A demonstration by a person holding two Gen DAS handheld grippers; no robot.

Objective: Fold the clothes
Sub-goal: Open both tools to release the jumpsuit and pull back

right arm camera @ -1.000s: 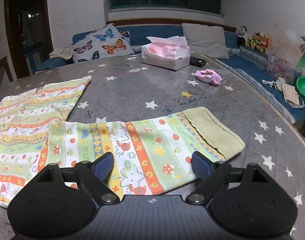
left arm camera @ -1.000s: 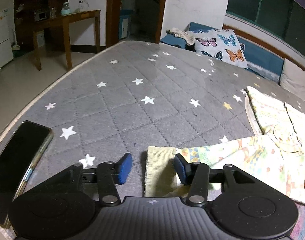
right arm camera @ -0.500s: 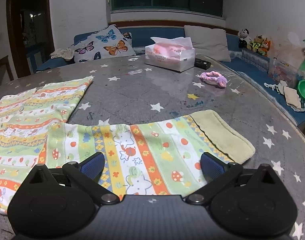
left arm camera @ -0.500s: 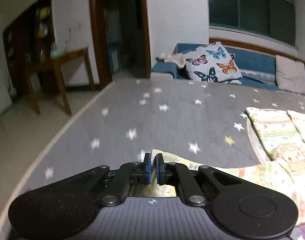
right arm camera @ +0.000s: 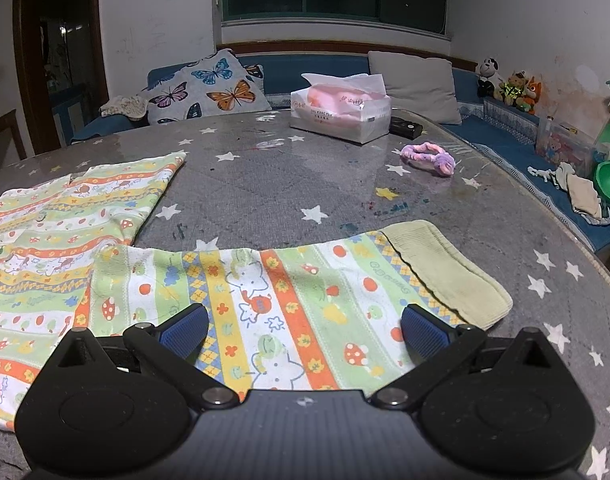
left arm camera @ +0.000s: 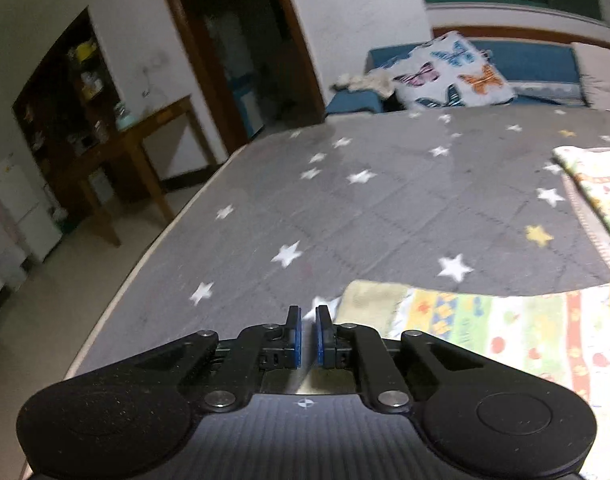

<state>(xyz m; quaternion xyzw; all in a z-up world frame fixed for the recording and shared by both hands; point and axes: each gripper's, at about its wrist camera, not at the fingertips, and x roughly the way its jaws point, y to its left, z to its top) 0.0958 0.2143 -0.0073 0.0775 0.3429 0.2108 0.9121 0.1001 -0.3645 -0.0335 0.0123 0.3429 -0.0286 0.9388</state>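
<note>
A child's patterned garment [right arm camera: 265, 292] with orange, green and yellow stripes lies spread on the grey star mat [right arm camera: 305, 184]. Its pale green cuff [right arm camera: 445, 268] points right. My right gripper [right arm camera: 305, 326] is open and empty, hovering over the sleeve. In the left wrist view, my left gripper [left arm camera: 308, 334] is shut and lifted above the mat; the other sleeve [left arm camera: 485, 328] and its cuff [left arm camera: 369, 304] hang just right of its fingertips. Whether cloth sits between the pads is hidden.
A tissue box [right arm camera: 341, 106], a dark remote [right arm camera: 405, 126] and a purple hairband [right arm camera: 429, 158] lie at the far side of the mat. A butterfly cushion [right arm camera: 209, 92] and a grey pillow [right arm camera: 421, 84] lean on the blue bench. The mat's left edge [left arm camera: 145, 260] drops to the floor.
My left gripper closed at the sleeve cuff and rose, tilting left; the phone has left its view. My right gripper drew back slightly and stayed open.
</note>
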